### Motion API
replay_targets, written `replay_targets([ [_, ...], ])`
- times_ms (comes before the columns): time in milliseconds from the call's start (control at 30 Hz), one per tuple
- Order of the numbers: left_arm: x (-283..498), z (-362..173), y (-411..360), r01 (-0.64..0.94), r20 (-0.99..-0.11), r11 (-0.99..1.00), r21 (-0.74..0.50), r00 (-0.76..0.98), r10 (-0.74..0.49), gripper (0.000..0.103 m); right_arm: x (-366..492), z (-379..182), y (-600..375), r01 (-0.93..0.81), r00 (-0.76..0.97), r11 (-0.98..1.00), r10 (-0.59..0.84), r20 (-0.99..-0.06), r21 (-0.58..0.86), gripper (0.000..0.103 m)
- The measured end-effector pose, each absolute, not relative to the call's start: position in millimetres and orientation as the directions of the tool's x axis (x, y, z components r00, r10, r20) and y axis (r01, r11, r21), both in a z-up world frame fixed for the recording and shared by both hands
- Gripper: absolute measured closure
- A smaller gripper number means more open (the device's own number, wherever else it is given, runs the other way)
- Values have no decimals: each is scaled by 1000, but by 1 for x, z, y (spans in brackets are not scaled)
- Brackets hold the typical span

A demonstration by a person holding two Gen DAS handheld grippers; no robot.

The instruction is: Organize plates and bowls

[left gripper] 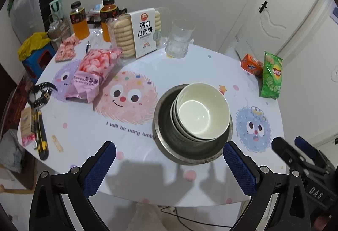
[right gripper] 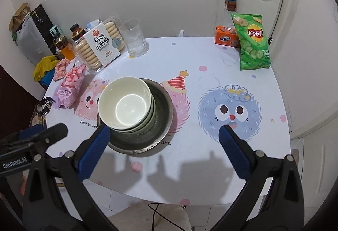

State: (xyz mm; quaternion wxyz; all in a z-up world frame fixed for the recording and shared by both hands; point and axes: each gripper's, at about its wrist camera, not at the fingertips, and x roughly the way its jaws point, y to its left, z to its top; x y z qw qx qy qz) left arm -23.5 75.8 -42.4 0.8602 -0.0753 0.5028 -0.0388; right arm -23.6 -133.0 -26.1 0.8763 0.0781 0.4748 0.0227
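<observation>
Left wrist view: stack of cream-white ceramic bowls nested inside a round, shallow stainless-steel plate, sitting right of centre on the white round table with cartoon monster prints. Looks close to finished, judging by the single tidy pile; no loose plate or bowl visible anywhere else on the tabletop, though whether the pile should go elsewhere cannot be told. Left gripper spread wide with nothing between the blue pads, hanging over the near table edge at 6 o'clock from the pile. Right gripper likewise wide apart and empty, its left pad overlapping the plate rim in the picture, contact not certain. Top bowl leaning toward one side of the plate rather than centred, so possibly a nudge left to do. Open room: bare tabletop at 3 o'clock from the pile, over the blue fuzzy monster print, and a clear strip along the near rim. Crowded at 10 to 12 o'clock: pink snack bag, clear tray of round biscuits with a white label, clear drinking glass, two bottles of orange drink. Green crisp packet and orange box near the far edge at 2 o'clock. Yellow-and-black utility knife close to the edge at 9 o'clock, worth avoiding.
</observation>
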Motion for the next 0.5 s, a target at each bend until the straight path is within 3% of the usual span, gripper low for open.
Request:
replay_targets([
  [233, -23, -54, 80, -29, -883, 996, -83, 465, -59, 0, -24, -26, -127, 45, 538, 989, 93, -838, 139, 0],
  [500, -22, -59, 78, 0, -891, 997, -79, 448, -71, 0, -24, -31, -124, 54, 523, 991, 79, -848, 126, 0],
])
